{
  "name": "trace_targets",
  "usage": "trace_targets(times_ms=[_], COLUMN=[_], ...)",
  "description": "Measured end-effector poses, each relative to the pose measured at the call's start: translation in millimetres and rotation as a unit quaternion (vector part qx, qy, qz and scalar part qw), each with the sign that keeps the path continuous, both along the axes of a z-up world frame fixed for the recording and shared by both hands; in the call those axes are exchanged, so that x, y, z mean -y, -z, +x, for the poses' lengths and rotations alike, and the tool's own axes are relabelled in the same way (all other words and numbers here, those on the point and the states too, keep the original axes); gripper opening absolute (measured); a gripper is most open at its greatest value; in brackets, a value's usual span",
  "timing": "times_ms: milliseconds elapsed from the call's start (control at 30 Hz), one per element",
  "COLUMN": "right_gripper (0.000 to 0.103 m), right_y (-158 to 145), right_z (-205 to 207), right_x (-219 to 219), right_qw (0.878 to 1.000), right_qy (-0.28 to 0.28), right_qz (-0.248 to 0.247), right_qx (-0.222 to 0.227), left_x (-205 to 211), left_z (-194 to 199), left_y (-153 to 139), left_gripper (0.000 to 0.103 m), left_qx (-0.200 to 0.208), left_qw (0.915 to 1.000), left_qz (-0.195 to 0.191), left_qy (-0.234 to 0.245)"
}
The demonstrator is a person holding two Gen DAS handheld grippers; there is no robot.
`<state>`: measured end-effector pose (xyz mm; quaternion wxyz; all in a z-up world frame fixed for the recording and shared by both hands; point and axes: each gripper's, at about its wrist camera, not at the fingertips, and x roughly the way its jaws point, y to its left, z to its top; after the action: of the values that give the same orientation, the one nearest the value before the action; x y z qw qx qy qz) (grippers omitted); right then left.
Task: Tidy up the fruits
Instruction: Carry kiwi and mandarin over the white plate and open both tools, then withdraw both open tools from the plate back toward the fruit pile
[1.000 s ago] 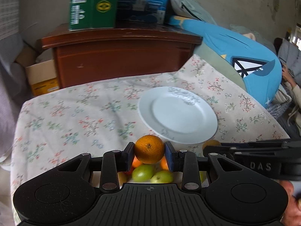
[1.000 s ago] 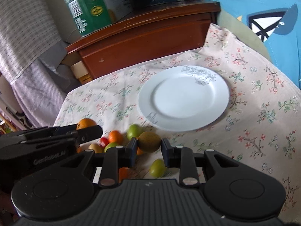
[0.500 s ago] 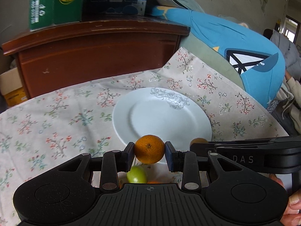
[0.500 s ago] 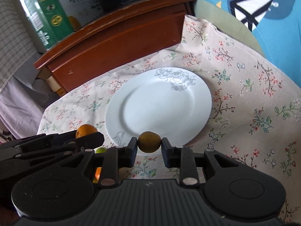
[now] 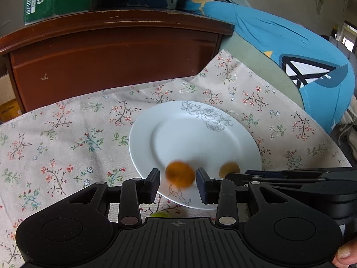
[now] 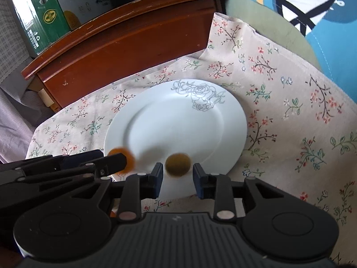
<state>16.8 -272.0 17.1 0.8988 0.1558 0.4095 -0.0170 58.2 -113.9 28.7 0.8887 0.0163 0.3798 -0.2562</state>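
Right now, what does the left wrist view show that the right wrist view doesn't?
Left wrist only: a green fruit peeking out below the near rim of the plate, and a thumb at the corner. Right wrist only: checked fabric beside the cabinet. Both: the plate, the orange loose in the left gripper, the brown fruit loose in the right gripper; both jaws have just been opening.

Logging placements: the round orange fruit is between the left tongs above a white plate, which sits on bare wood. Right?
Not bare wood: the left wrist view shows the round white plate sitting on a floral-printed cloth. The round orange fruit is between the left tongs, whose jaws have just been opening, above that plate.
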Motion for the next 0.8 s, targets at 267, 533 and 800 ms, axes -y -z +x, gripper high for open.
trace_targets(times_ms=[267, 533, 800], right_gripper=[0.045, 0.061, 0.069], right_y=[0, -3, -4], right_z=[3, 3, 5], right_x=[-3, -5, -9], right_qw=[0.999, 0.997, 0.994], right_qy=[0.012, 0.023, 0.032], right_qz=[-0.033, -0.072, -0.096], right_qx=[-0.016, -0.025, -0.045], left_x=[-7, -11, -13], left_z=[0, -2, -2], left_y=[-2, -5, -5], left_gripper=[0.059, 0.073, 0.081], left_qx=[-0.004, -0.014, -0.024], left_qw=[0.9994, 0.9977, 0.995], left_qz=[0.006, 0.02, 0.046], left_qy=[-0.033, -0.062, -0.085])
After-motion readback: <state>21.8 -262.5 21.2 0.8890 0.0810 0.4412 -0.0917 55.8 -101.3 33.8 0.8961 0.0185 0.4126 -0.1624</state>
